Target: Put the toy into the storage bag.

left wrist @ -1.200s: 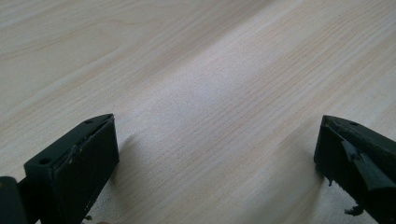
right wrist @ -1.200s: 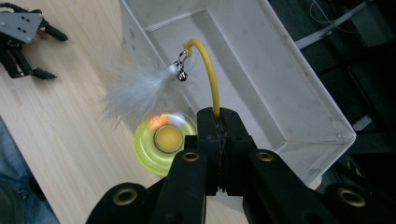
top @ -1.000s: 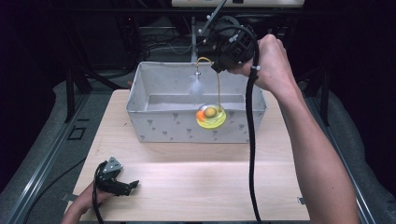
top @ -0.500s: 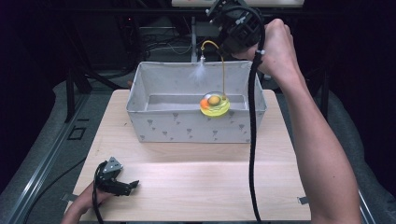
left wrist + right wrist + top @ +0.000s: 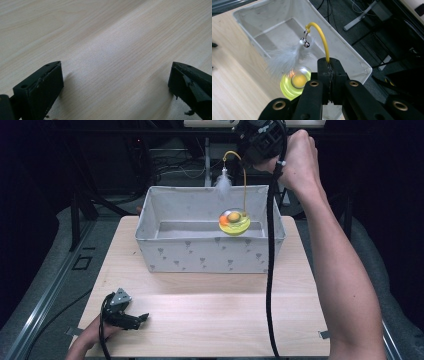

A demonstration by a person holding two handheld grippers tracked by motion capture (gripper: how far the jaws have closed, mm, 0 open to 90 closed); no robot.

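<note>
A cat toy hangs from my right gripper (image 5: 244, 156), which is shut on its yellow wire (image 5: 245, 185) high over the back right of the white fabric bin (image 5: 200, 255). The toy's yellow-green disc base (image 5: 234, 221), with an orange ball under a clear dome, dangles over the bin's inside. A grey feather (image 5: 222, 182) and a small bell hang from the wire's curved end. In the right gripper view the jaws (image 5: 329, 62) pinch the wire (image 5: 322, 35), with the feather (image 5: 284, 60) and base (image 5: 294, 83) below. My left gripper (image 5: 140, 319) rests open on the table, and nothing lies between its fingers (image 5: 47, 82).
The bin stands at the back middle of the light wooden table (image 5: 210, 315). A black cable (image 5: 270, 270) trails from the right gripper down across the table's right half. Dark floor, stands and cables lie beyond the far edge.
My right gripper has risen and moved back, and the toy's base has come up from the bin floor with it. The left gripper has stayed in place.
</note>
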